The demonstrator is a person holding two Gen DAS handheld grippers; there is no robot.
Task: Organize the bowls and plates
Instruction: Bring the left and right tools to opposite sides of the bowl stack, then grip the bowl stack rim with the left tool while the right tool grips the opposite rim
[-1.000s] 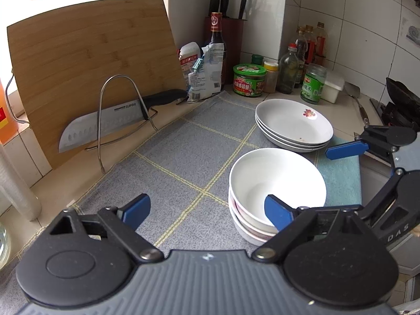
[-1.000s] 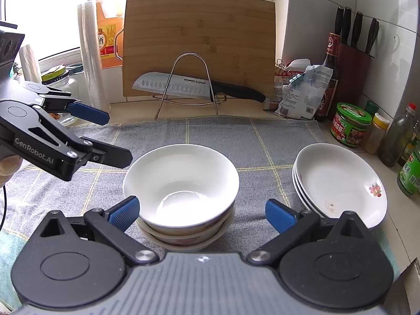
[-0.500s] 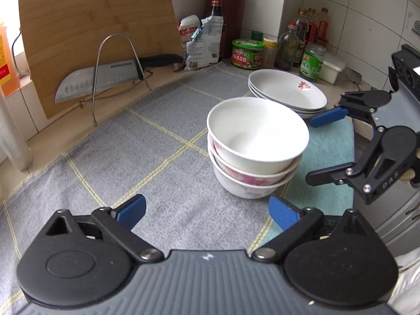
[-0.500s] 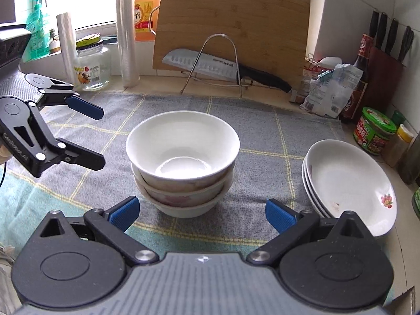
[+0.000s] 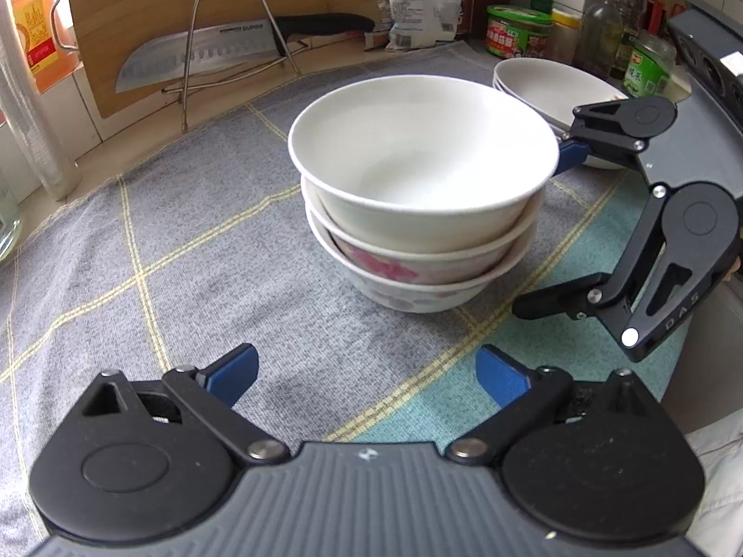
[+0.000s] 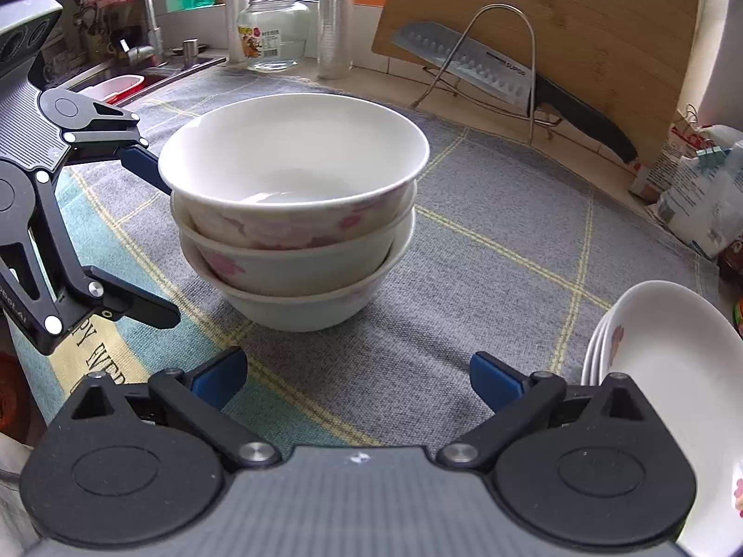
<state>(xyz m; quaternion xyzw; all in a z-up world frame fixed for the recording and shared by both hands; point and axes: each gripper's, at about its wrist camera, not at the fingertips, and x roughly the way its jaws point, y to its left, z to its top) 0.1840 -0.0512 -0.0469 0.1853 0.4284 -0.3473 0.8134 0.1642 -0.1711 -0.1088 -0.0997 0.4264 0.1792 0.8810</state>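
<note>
Left hand-held gripper (image 5: 367, 373): jaws wide, holding nothing, low over the surface (image 5: 176, 241), aimed at the bowls from one side.

Right hand-held gripper (image 6: 355, 378): jaws wide, empty, facing the same bowls from the opposite side; one blue pad sits just beside the top rim.

Stack of bowls (image 5: 420, 195): three nested, upright, mouths up, axis vertical, standing mid-cloth between the two grippers. Likely glazed ceramic: stiff, heavy as a stack, slick, prone to chipping. Best taken at the lowest bowl's wall from both sides, or the top bowl alone by its rim.

Stack of plates (image 6: 668, 371): shallow, nested, face up, well apart to the right of the bowls.

Behind: cutting board (image 6: 571, 23), knife (image 5: 209, 53) in a wire rack.
</note>
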